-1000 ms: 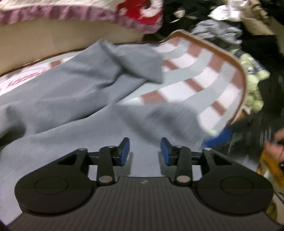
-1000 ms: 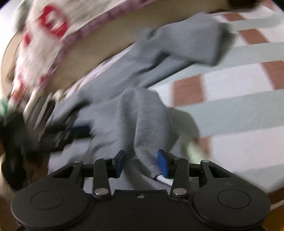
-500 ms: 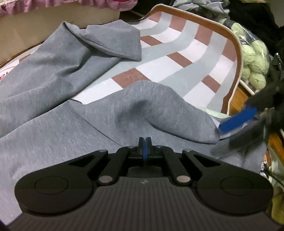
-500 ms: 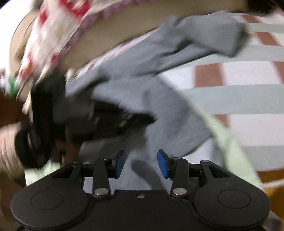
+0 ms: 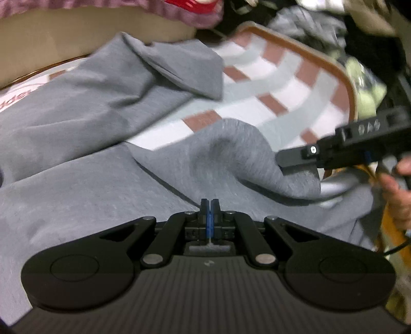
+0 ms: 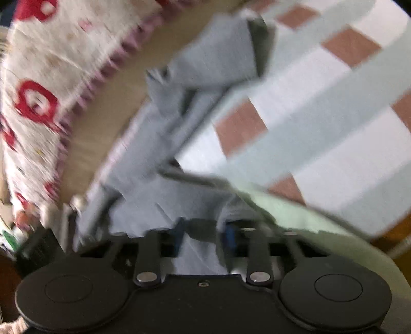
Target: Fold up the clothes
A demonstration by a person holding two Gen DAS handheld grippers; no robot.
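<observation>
Both wrist views look down, close, sharing the grey garment point(image 5: 108, 133) on the striped mat point(image 6: 321, 123)

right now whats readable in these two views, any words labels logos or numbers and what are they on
"dder": red letters, cut off and blurred, on the white edge of the checked mat beside the grey garment; the full word cannot be read.
White symbols on the right gripper: icons, too blurred to read.
Small logo mark on the left gripper: no letters.
Red shapes on the white cloth: a pattern, too blurred to read.

Cluttered home room, checked mat point(image 5: 277, 84), patterned blanket point(image 6: 33, 84), heaped clothes point(image 5: 308, 20)
</observation>
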